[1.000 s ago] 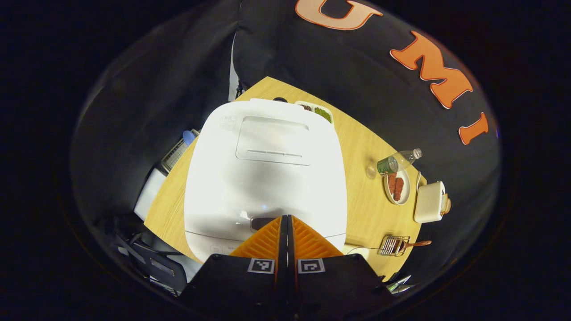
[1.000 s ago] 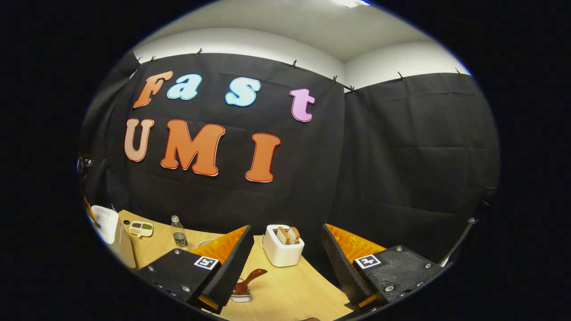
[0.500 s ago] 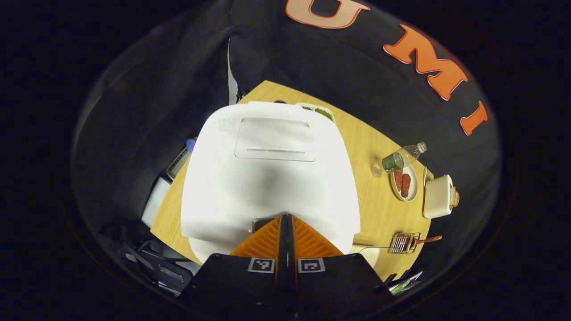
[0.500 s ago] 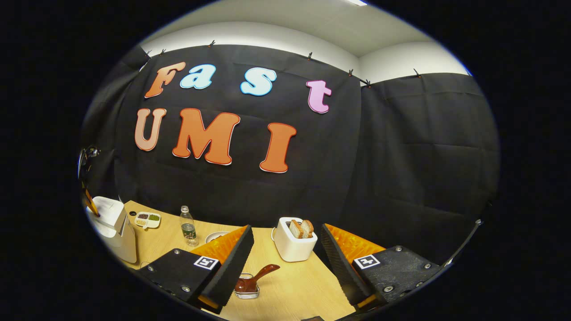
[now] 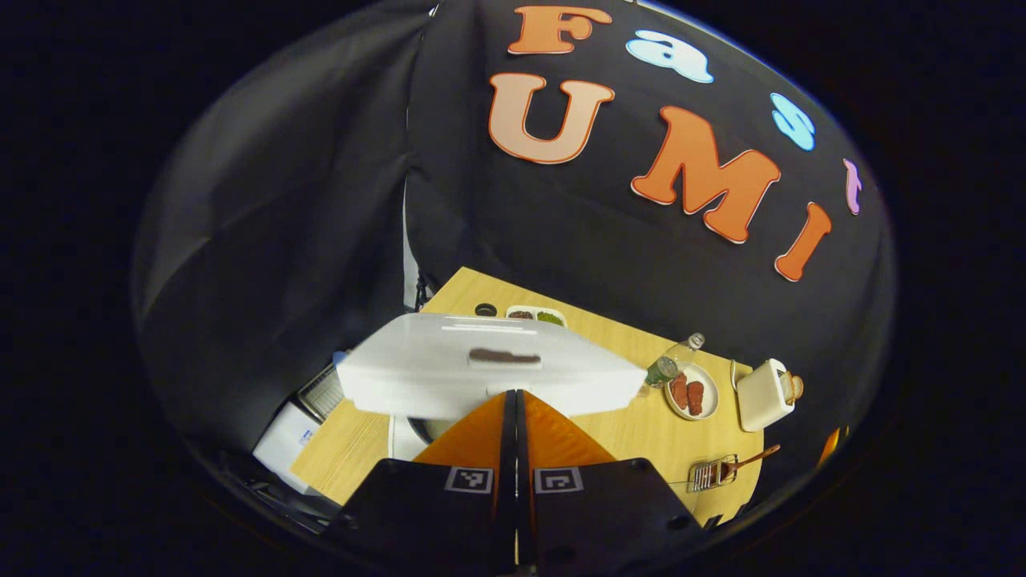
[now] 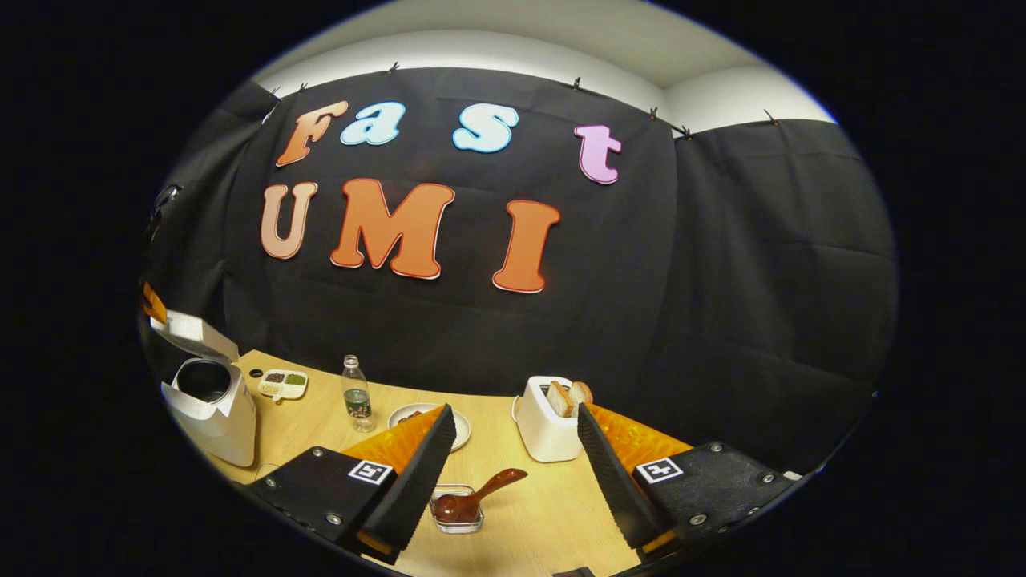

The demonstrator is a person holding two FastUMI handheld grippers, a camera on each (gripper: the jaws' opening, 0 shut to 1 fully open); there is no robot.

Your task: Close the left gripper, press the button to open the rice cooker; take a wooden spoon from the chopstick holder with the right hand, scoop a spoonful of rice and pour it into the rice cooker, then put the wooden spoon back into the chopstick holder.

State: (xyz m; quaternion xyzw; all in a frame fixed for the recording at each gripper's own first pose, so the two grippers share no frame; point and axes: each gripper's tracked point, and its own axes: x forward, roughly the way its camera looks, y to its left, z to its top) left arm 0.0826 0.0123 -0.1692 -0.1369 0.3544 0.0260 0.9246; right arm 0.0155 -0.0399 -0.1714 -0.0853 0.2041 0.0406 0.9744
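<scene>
The white rice cooker [image 5: 401, 433] stands open, its lid [image 5: 489, 370] raised and the dark pot showing under it. My left gripper [image 5: 514, 396] is shut with nothing in it, its tips just in front of the lid's front edge. From the right gripper view the open rice cooker [image 6: 210, 405] sits at the far left with its lid [image 6: 192, 332] tilted back. The brown wooden spoon [image 6: 483, 496] lies in the small holder [image 6: 457, 517] on the table. My right gripper [image 6: 517, 418] is open above and behind the spoon, apart from it.
A white toaster [image 6: 547, 418] with bread slices stands behind the spoon. A water bottle [image 6: 356, 395], a plate [image 6: 405, 417] and a small divided tray [image 6: 282, 384] of grains sit between toaster and cooker. The wooden table [image 6: 545, 521] ends close below my right gripper.
The cooker lid has sprung up from shut to open. My left gripper has pulled up and back from the button. The right gripper has shifted so the spoon sits more between its fingers.
</scene>
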